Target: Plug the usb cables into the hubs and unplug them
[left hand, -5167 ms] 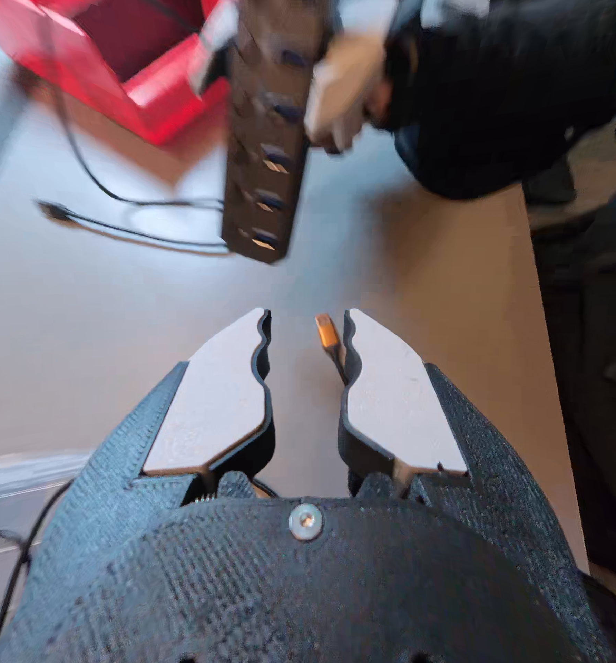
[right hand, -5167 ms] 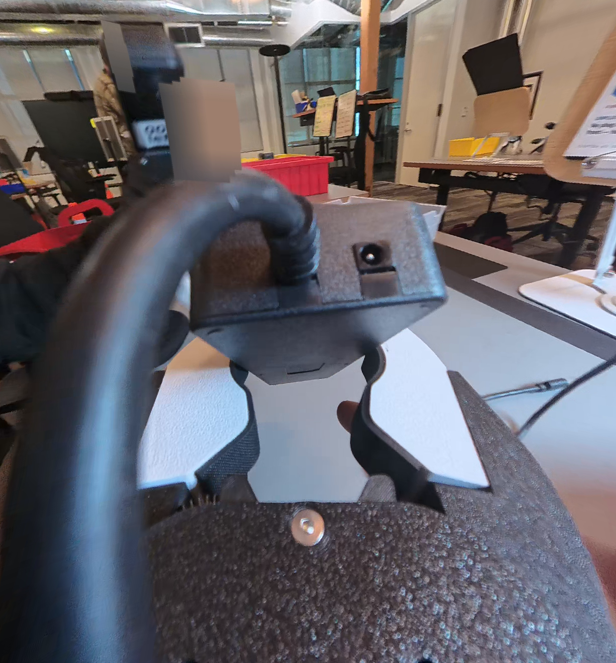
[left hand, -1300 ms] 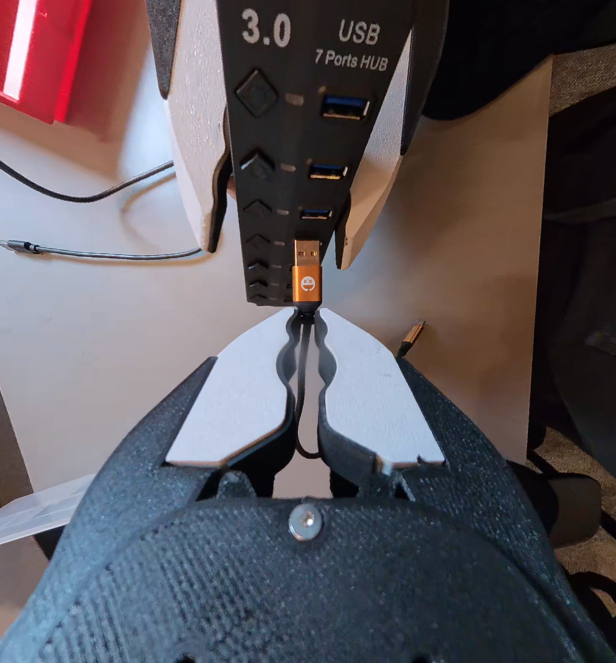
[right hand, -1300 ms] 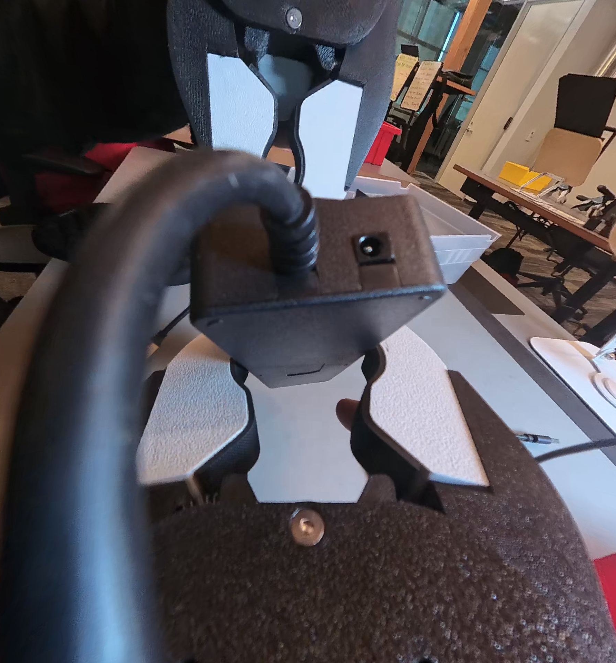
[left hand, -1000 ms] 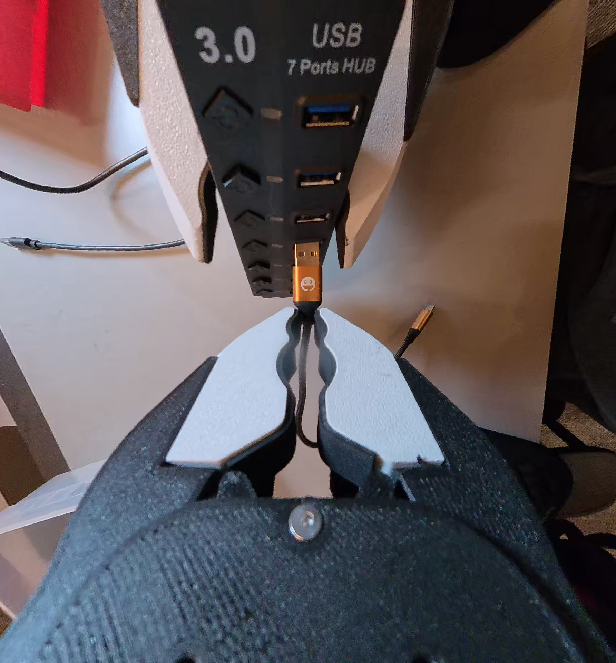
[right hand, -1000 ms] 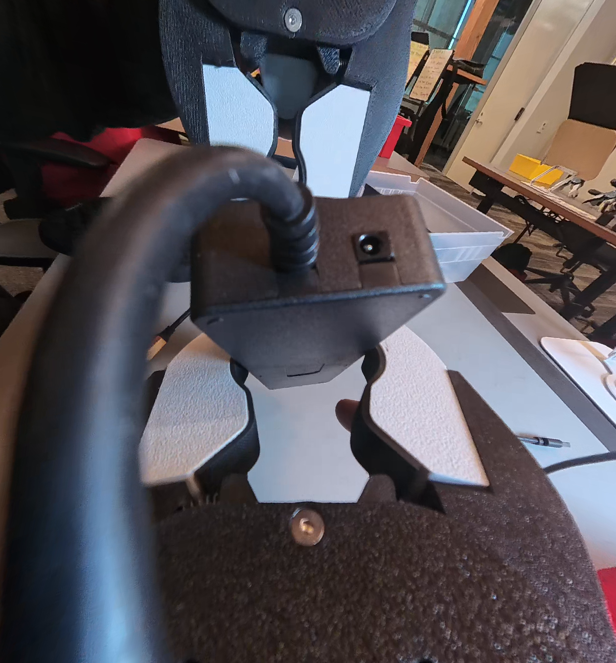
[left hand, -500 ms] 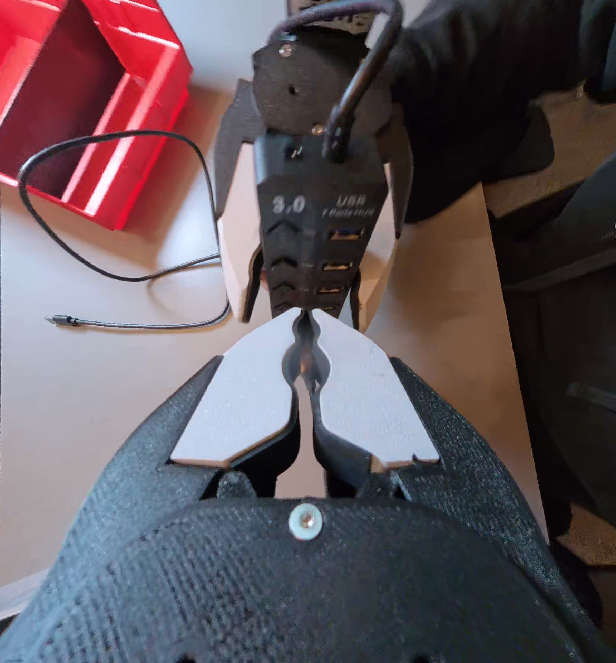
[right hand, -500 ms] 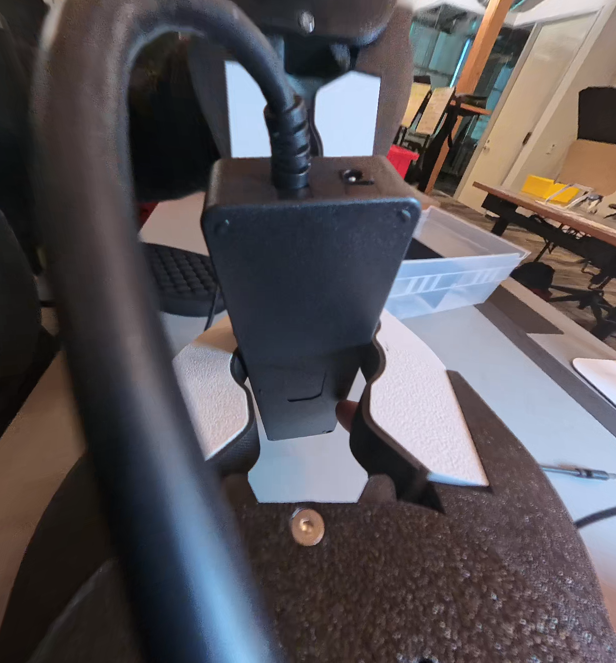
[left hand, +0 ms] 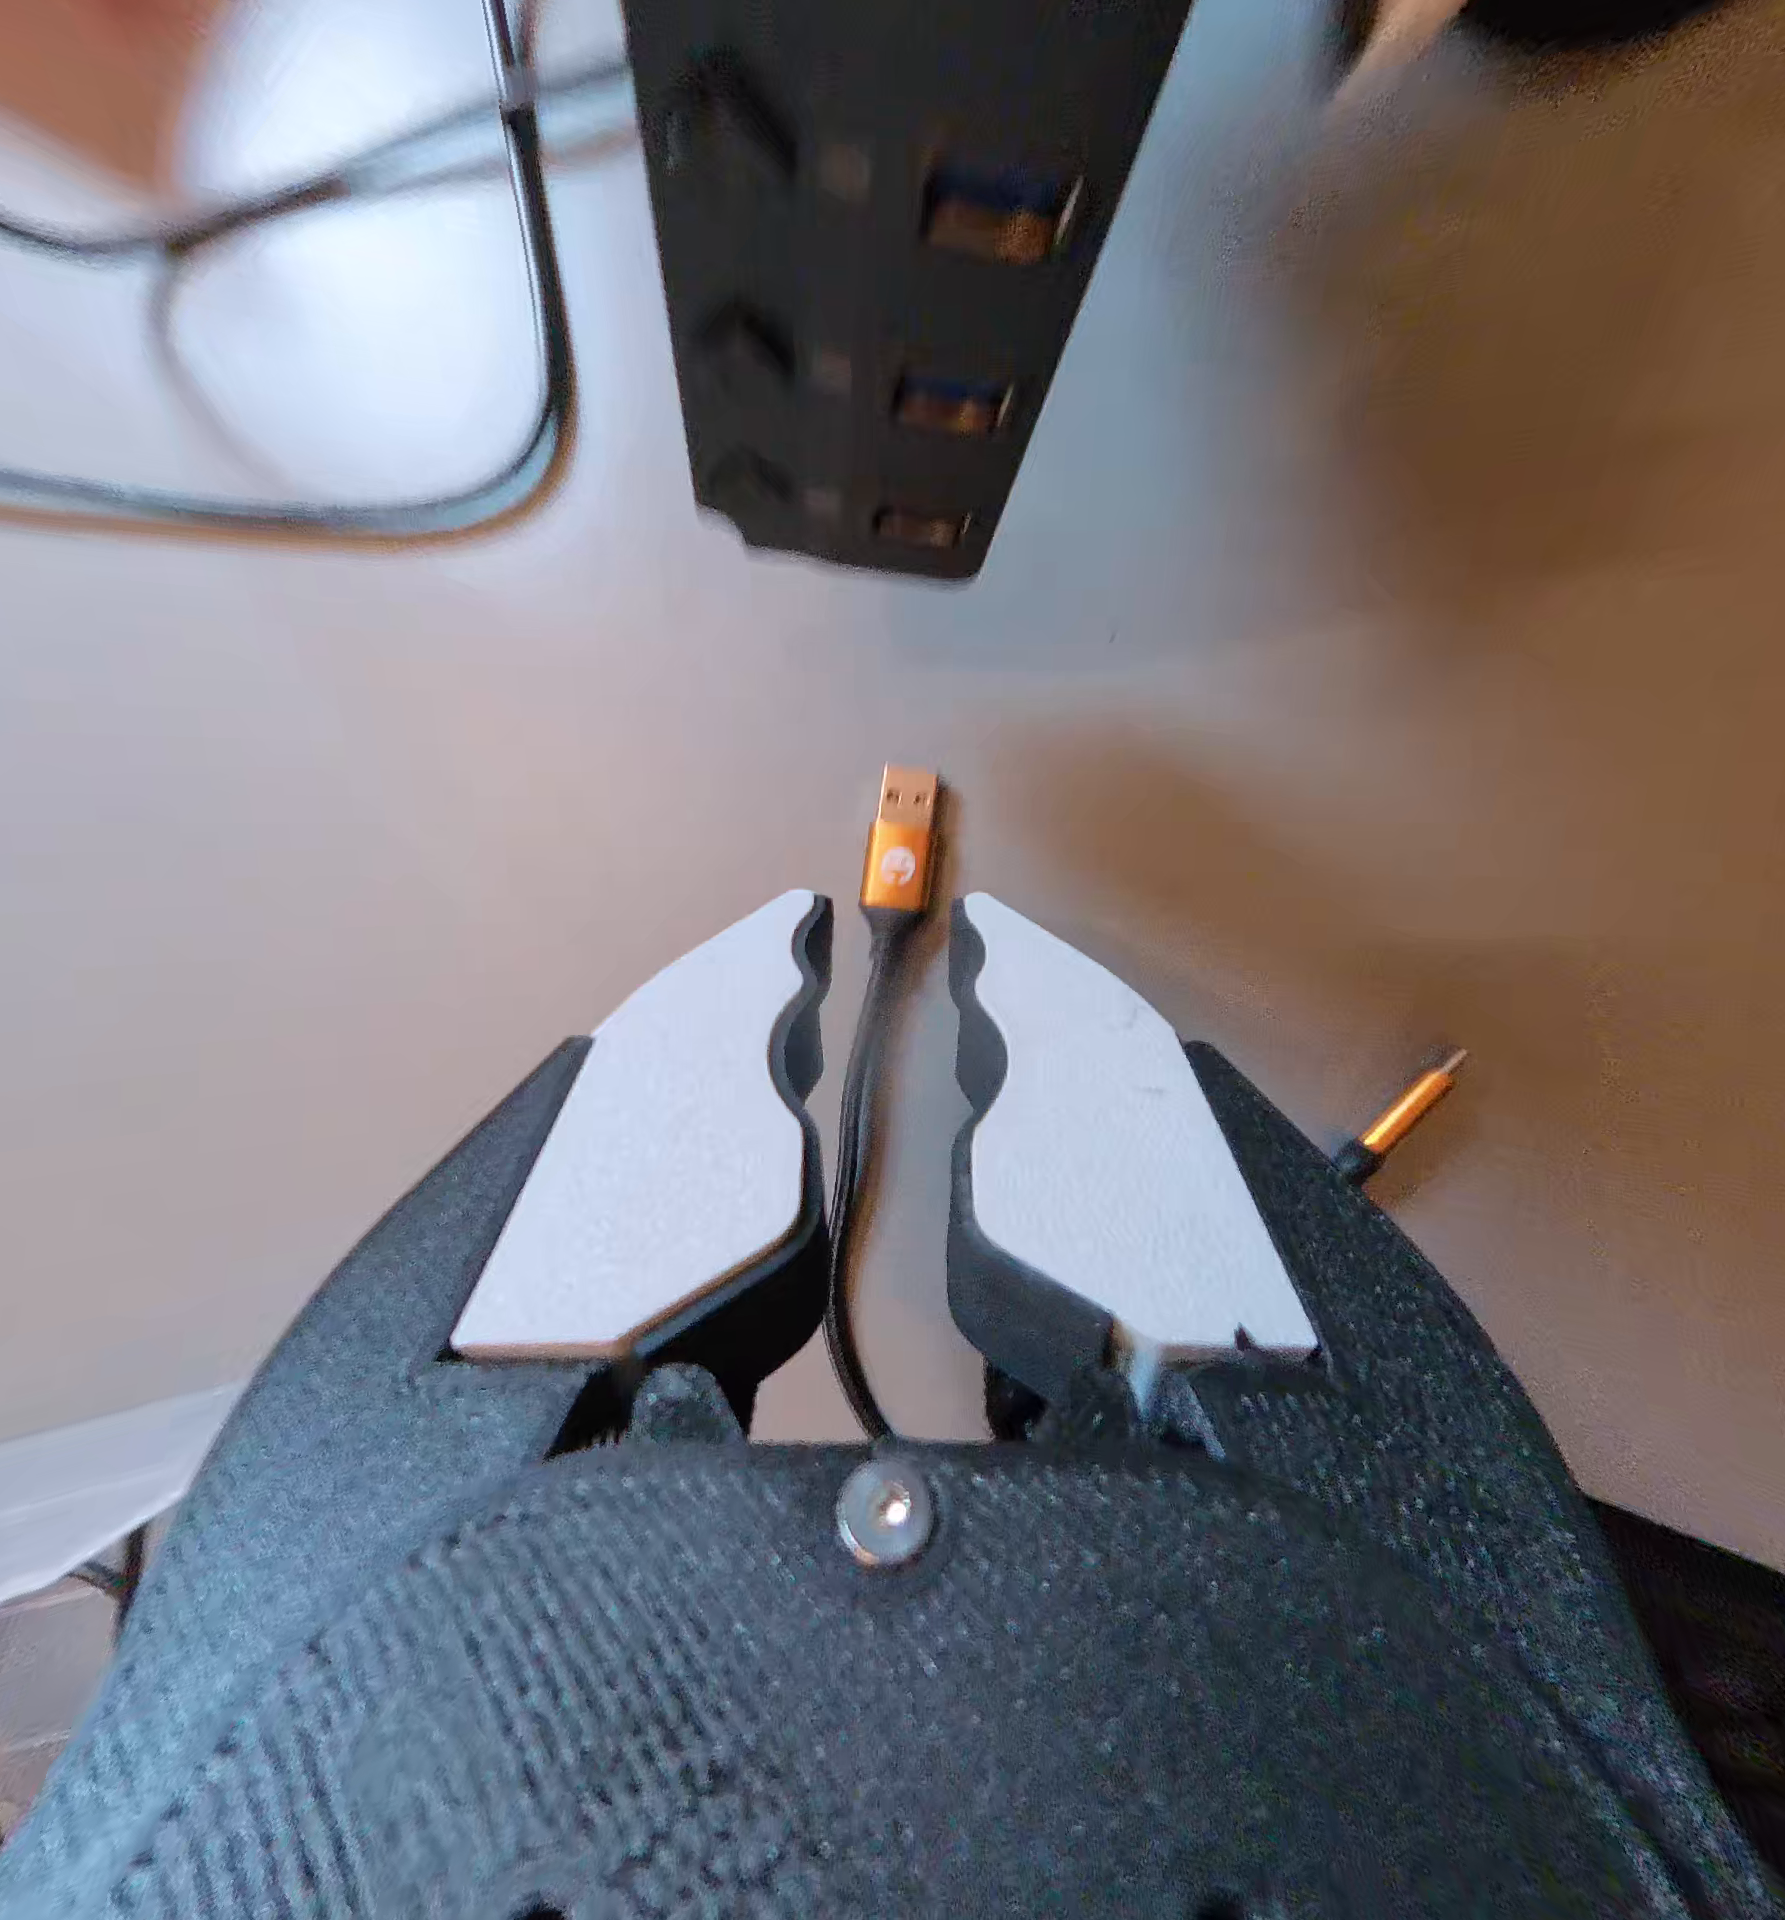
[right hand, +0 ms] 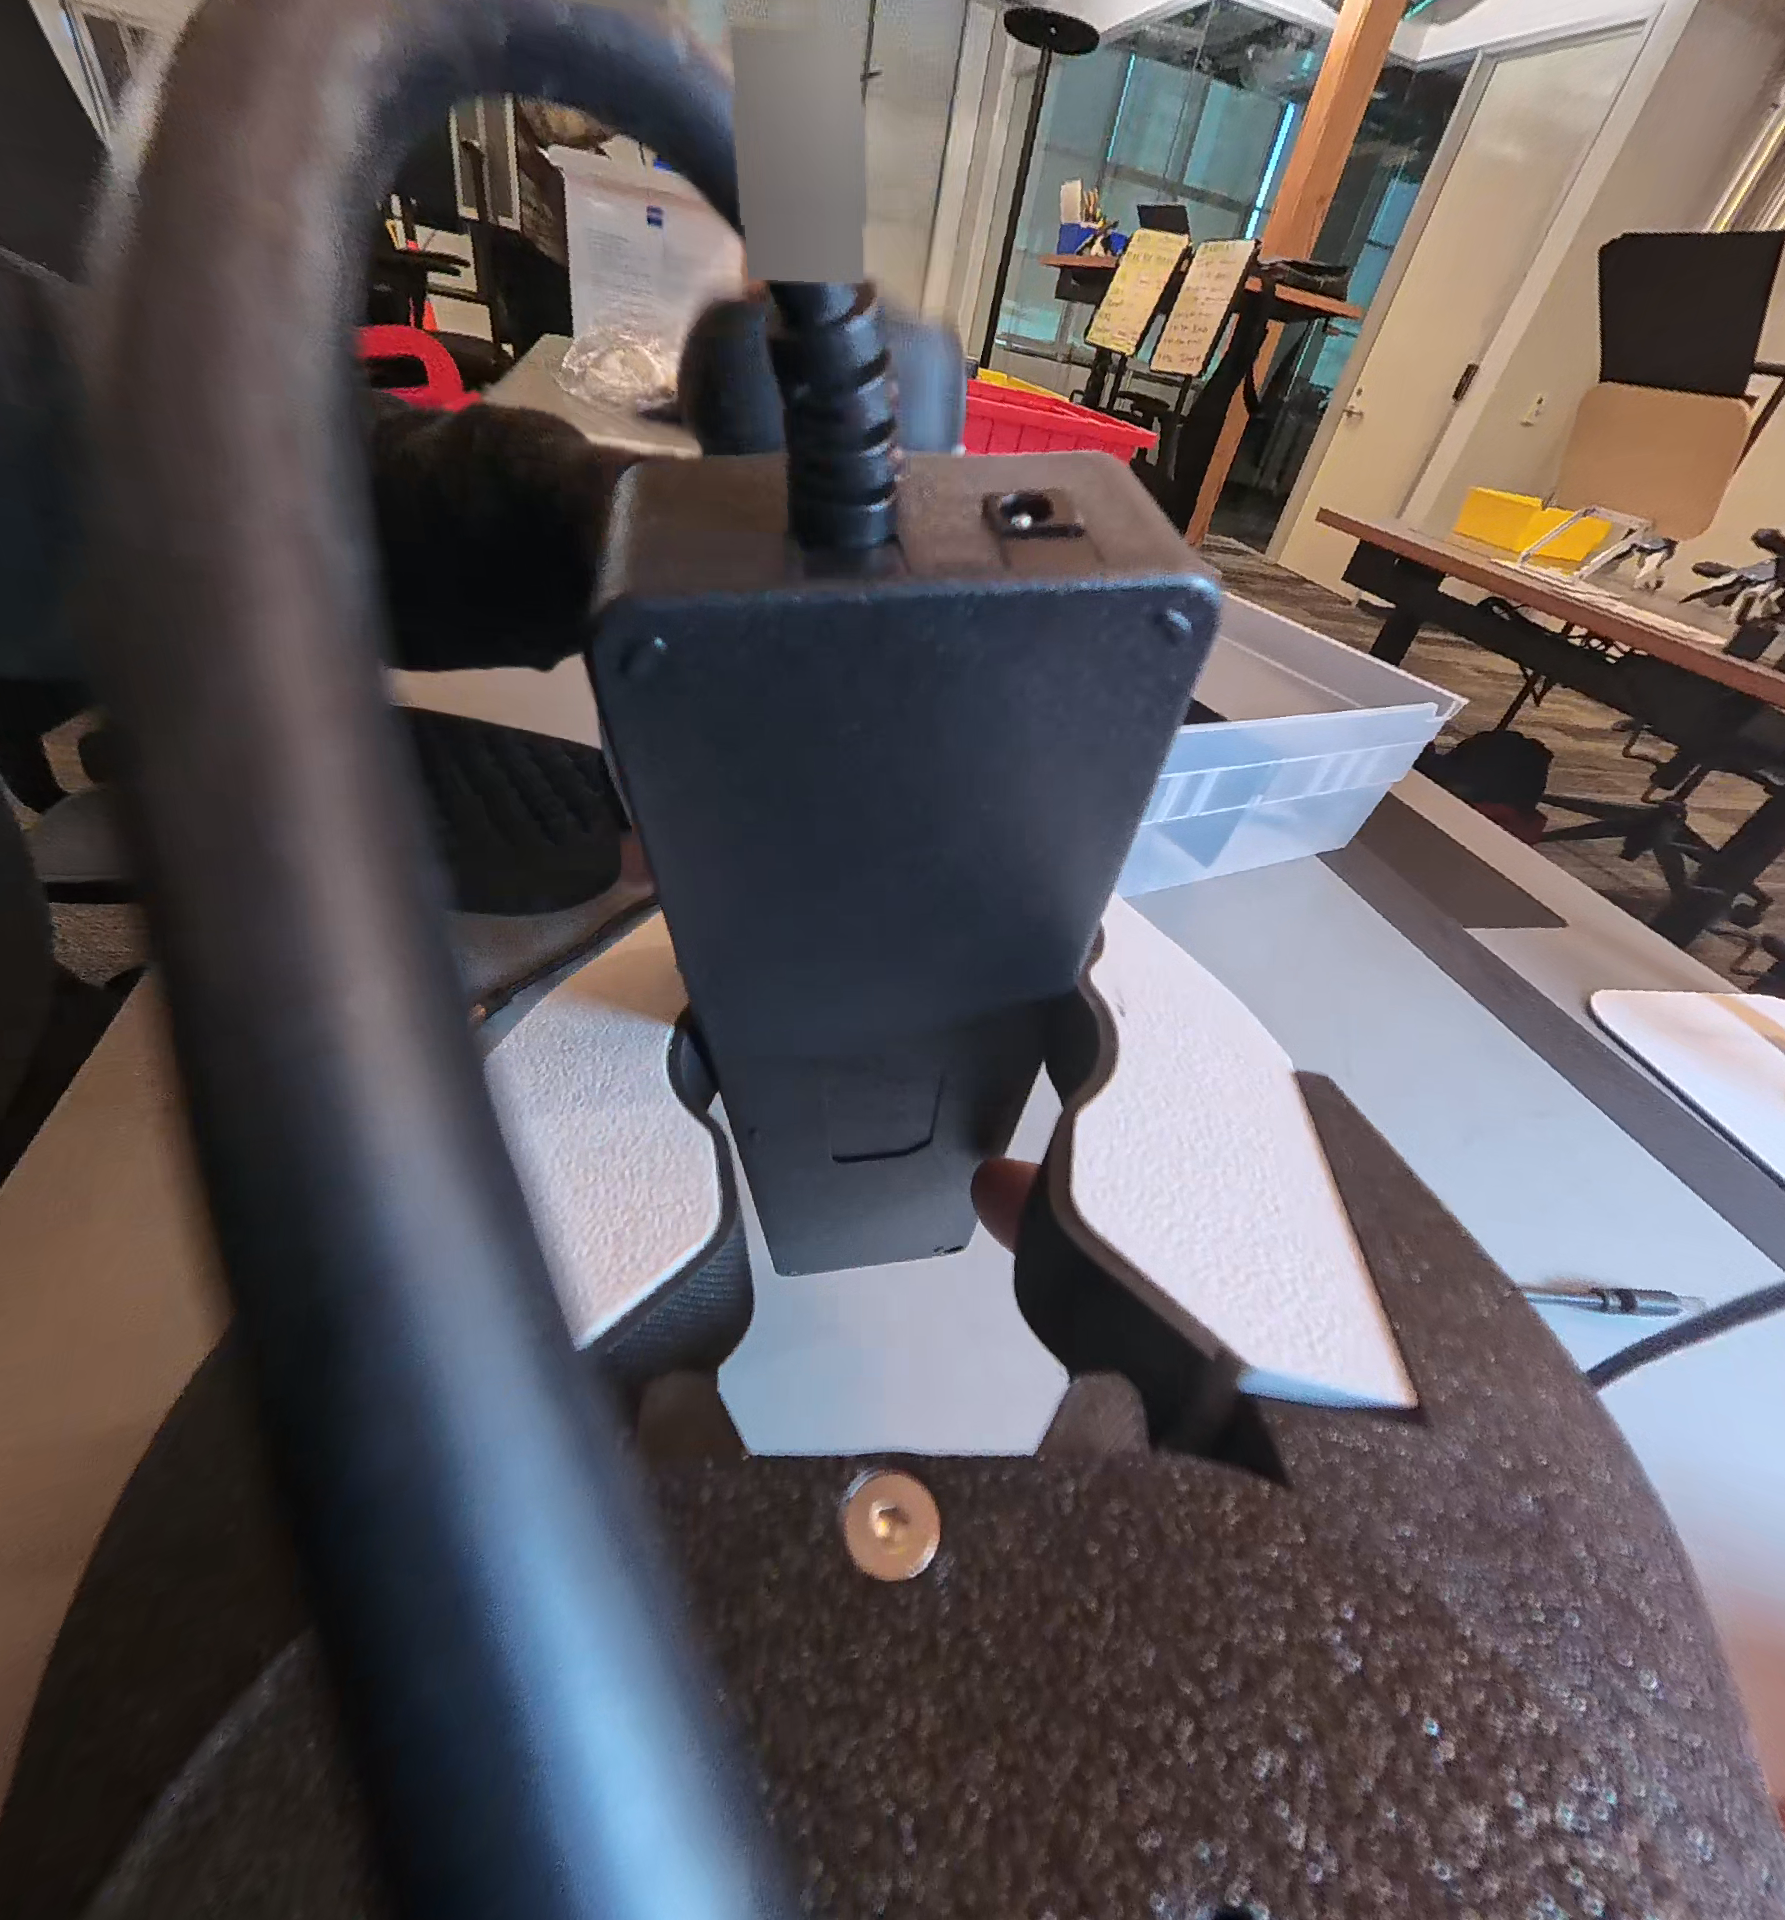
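In the left wrist view an orange USB-A plug lies flat on the pale table, just ahead of my left gripper. The gripper is open, and the plug's thin black cable runs back between its fingers without being pinched. The black multi-port hub hangs blurred above the table farther ahead, its ports empty. In the right wrist view my right gripper is shut on the lower end of the hub and holds it upright. The hub's thick black cable arcs over to the left.
An orange plug on the cable's other end lies to the right of my left gripper. A grey braided cable loops at the left. A clear white tray and a red bin stand behind the hub. Another cable end lies at the right. The tips of one gripper are about 12 centimetres away from the tips of the other.
My left gripper has opened and let go of the orange plug, which now lies on the table. The hub has drawn away from it. My right gripper keeps its hold on the hub.
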Action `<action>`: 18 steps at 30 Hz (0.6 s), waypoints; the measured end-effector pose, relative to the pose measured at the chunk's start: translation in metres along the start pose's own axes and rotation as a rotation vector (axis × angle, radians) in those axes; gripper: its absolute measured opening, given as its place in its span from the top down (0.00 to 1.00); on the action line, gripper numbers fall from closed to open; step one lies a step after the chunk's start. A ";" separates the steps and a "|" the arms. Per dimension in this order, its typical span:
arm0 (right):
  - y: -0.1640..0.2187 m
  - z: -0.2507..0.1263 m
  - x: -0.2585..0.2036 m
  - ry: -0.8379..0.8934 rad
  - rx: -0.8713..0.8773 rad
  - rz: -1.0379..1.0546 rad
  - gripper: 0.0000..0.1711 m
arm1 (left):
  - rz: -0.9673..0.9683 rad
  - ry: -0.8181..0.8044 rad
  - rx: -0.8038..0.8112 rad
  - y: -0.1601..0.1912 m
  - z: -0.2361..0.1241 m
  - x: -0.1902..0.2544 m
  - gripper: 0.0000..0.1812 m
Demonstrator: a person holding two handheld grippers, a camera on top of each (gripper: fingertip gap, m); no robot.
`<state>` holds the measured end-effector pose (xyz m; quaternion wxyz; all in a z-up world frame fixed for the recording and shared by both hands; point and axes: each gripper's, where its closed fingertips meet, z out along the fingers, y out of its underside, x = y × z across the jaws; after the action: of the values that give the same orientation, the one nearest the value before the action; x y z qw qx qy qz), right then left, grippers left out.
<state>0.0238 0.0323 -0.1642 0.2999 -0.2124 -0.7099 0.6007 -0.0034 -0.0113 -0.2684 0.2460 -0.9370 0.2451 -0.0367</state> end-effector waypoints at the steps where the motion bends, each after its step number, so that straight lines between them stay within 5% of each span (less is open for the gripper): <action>1: 0.001 0.000 0.000 0.000 -0.002 0.002 0.61 | -0.016 0.015 -0.028 0.009 0.007 -0.001 0.88; 14: 0.008 0.001 -0.003 -0.034 -0.025 0.019 0.63 | 0.024 -0.003 0.055 0.008 0.027 -0.002 0.96; 18: 0.010 0.002 -0.008 -0.063 -0.041 0.011 0.63 | -0.066 0.042 0.243 -0.028 -0.017 0.002 0.96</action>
<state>0.0280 0.0277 -0.1752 0.2698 -0.2036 -0.7301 0.5939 0.0079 0.0013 -0.2400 0.3512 -0.9068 0.2132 -0.0939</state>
